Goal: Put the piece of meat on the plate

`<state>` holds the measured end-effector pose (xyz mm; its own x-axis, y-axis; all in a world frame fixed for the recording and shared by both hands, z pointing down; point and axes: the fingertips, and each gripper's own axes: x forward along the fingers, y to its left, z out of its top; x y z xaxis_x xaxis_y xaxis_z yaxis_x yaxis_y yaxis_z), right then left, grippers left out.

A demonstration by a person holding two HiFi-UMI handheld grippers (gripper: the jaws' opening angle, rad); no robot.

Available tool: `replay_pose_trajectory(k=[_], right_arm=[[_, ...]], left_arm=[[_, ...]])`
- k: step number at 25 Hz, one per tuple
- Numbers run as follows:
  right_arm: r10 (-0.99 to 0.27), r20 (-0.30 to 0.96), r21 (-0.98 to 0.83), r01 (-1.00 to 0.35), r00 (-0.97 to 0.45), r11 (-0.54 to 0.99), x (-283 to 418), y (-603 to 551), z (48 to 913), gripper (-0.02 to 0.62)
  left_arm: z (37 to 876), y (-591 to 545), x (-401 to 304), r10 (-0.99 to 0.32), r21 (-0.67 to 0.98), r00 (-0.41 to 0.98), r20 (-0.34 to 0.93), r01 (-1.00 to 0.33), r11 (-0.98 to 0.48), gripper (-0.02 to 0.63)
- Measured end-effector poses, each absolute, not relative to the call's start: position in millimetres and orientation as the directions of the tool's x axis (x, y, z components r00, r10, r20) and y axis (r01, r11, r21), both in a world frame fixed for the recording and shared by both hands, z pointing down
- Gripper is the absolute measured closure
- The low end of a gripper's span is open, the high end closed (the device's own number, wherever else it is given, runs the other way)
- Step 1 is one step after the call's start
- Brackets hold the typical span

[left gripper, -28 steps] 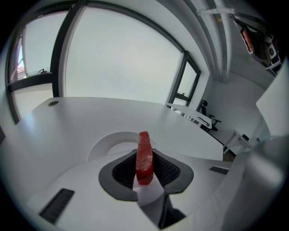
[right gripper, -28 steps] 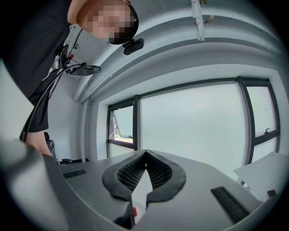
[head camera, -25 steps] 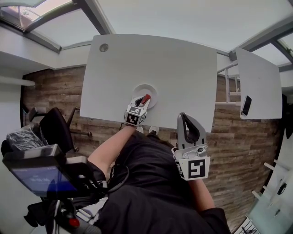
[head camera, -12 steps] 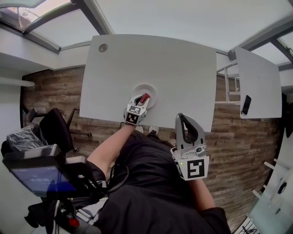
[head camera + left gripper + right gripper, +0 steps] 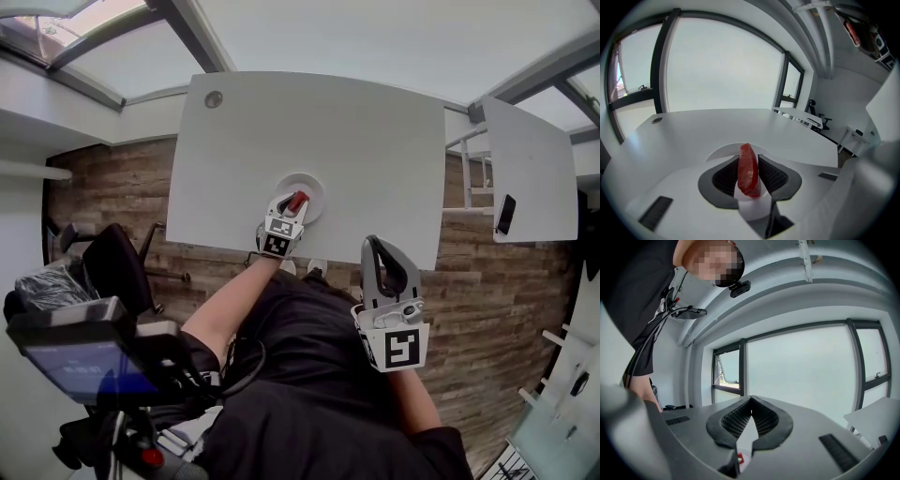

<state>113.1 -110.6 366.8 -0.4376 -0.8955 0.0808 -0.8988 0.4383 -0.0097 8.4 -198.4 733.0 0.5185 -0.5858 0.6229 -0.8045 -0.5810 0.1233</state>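
Barely any change in the last second: the left gripper [image 5: 294, 202] has only nudged a touch further over the round white plate [image 5: 316, 187], which sits by the near edge of the white table [image 5: 328, 112], about midway along. Its jaws, partly apart, clamp the red slab of meat [image 5: 748, 169], held on edge above the plate's near rim, not yet set down. Lowering and release probably come next. The right gripper [image 5: 375, 246] stays closed and empty, off the table's near edge.
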Motion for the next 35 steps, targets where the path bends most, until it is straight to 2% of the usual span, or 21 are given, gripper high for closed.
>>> replay_pose_trajectory(k=[6, 12, 23, 30, 35], right_arm=[[-0.902, 0.079, -0.002, -0.905, -0.424, 0.425, 104.7, -105.9, 363.3, 0.591], [-0.908, 0.089, 0.004, -0.911, -0.41, 0.412, 109.1, -102.0, 363.1, 0.591], [-0.915, 0.091, -0.015, -0.919, -0.393, 0.394, 113.8, -101.1, 367.7, 0.591], [-0.911, 0.079, -0.04, -0.914, -0.405, 0.403, 110.0, -107.2, 374.8, 0.591], [-0.912, 0.052, -0.037, -0.913, -0.407, 0.406, 99.0, -98.9, 356.4, 0.591]], left_arm=[[736.8, -198.9, 2.4, -0.564, 0.147, 0.529, 0.634, -0.799, -0.583, 0.412], [744.5, -196.5, 11.9, -0.521, 0.207, 0.553, 0.65, -0.789, -0.578, 0.353], [739.1, -194.0, 11.3, -0.529, 0.172, 0.555, 0.642, -0.776, -0.606, 0.344], [725.5, -190.9, 19.8, -0.531, 0.211, 0.594, 0.605, -0.762, -0.612, 0.345], [680.1, -181.0, 11.4, -0.568, 0.239, 0.614, 0.549, -0.766, -0.597, 0.345]])
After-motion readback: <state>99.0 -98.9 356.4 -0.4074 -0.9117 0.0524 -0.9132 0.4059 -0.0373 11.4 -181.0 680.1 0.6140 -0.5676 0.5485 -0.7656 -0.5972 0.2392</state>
